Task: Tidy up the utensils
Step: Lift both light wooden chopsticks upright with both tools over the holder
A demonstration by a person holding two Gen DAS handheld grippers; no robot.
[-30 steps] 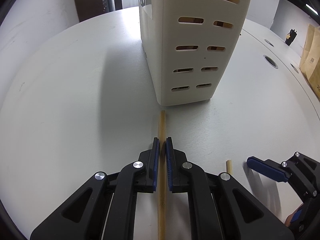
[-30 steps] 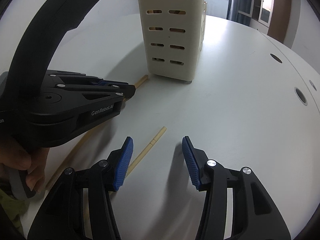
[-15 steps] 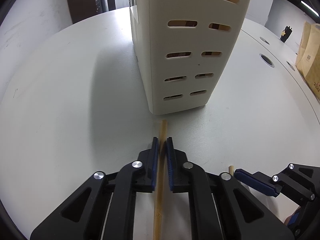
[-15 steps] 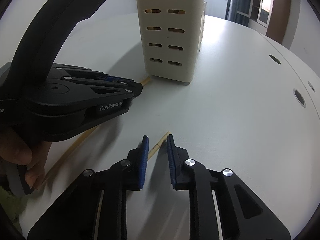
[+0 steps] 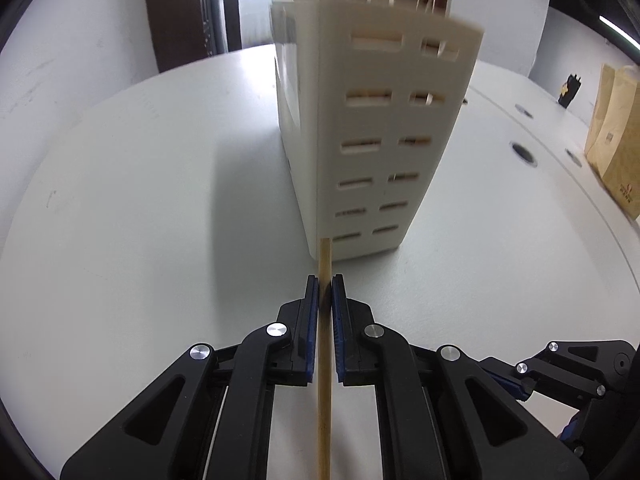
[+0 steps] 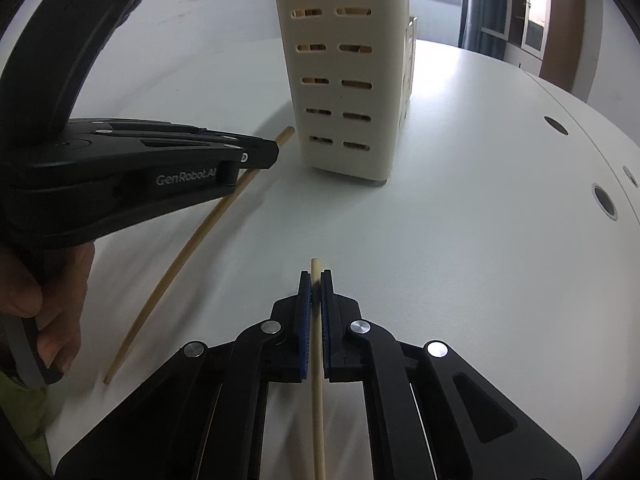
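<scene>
Both grippers clamped: left gripper (image 5: 325, 280) on pale wooden chopstick (image 5: 324, 360), right gripper (image 6: 316, 276) on second wooden chopstick (image 6: 317, 360); lift clear, tip upright over far cream slotted plastic holder (image 5: 376, 140).

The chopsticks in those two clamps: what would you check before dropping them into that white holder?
1. Left gripper shut on its chopstick: ok.
2. Right gripper shut on the other chopstick: ok.
3. Holder upright on the table: ok.
4. Free room inside the holder, which already has sticks in it: cannot tell.
5. Both chopsticks above the holder's rim: not ok, both are well below it.
6. Grippers apart from each other: ok.
</scene>
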